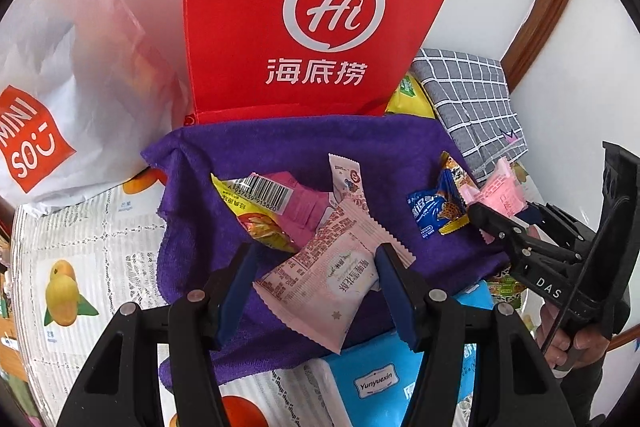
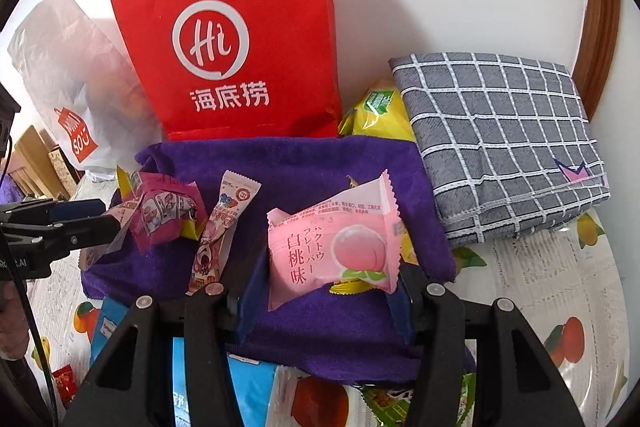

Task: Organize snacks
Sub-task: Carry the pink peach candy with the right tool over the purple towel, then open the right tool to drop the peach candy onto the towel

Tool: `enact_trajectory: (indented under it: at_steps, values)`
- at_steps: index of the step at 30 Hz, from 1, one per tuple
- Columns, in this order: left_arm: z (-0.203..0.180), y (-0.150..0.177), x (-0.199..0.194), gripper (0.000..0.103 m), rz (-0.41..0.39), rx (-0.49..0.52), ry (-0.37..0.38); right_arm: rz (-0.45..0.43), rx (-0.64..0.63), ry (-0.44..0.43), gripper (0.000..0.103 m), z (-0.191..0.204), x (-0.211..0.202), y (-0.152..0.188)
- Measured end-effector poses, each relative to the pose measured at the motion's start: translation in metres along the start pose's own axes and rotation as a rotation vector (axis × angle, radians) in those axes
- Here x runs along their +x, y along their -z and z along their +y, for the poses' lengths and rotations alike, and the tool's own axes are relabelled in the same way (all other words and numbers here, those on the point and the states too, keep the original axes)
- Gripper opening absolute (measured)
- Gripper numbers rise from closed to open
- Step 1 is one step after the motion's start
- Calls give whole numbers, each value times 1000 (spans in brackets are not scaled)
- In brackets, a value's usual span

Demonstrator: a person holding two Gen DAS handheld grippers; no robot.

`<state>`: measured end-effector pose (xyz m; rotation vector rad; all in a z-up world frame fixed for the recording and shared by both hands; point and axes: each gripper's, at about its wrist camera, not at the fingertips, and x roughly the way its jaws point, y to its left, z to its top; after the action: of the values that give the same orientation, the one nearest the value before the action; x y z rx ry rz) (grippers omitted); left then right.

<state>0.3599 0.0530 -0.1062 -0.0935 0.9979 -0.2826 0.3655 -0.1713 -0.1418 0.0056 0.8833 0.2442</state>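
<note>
A purple towel (image 1: 280, 143) lies on the table with several snack packets on it. My left gripper (image 1: 316, 291) is open, its fingers either side of a pale pink packet (image 1: 320, 275) lying on the towel. My right gripper (image 2: 328, 291) has its fingers at both edges of a pink peach packet (image 2: 332, 239), which stands up above the towel (image 2: 288, 163). In the left view that gripper (image 1: 500, 223) shows at the right, with the pink packet (image 1: 500, 195). A blue packet (image 1: 436, 211), a pink-yellow packet (image 1: 272, 211) and a slim stick packet (image 2: 220, 223) lie on the towel.
A red paper bag (image 1: 320, 7) and a white Miniso bag (image 1: 52, 99) stand behind the towel. A folded grey checked cloth (image 2: 500, 135) lies at the right, a yellow packet (image 2: 380, 111) beside it. A blue tissue pack (image 1: 376, 379) lies at the front.
</note>
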Motion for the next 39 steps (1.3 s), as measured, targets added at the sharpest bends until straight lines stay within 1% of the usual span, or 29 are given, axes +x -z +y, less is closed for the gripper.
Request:
enact_trajectory:
  at_steps: [12, 21, 24, 32, 35, 38, 39]
  values:
    - [-7, -7, 20, 59, 18, 8, 6, 38, -29, -18, 53, 4, 23, -2]
    - [-7, -9, 35, 60, 34, -6, 3, 77, -36, -13, 54, 3, 41, 0]
    - [-6, -9, 39, 58, 43, -13, 2, 83, -44, -8, 54, 3, 43, 1]
    - [-6, -6, 43, 59, 54, -14, 12, 85, -57, -2, 55, 6, 46, 1]
    - [-8, -6, 42, 59, 61, -11, 19, 92, -63, 0, 58, 6, 46, 1]
    - [-10, -6, 40, 64, 62, -15, 29, 100, -64, -2, 61, 6, 46, 0]
    - [-11, -5, 39, 68, 62, -16, 31, 102, -60, 4, 61, 5, 46, 0]
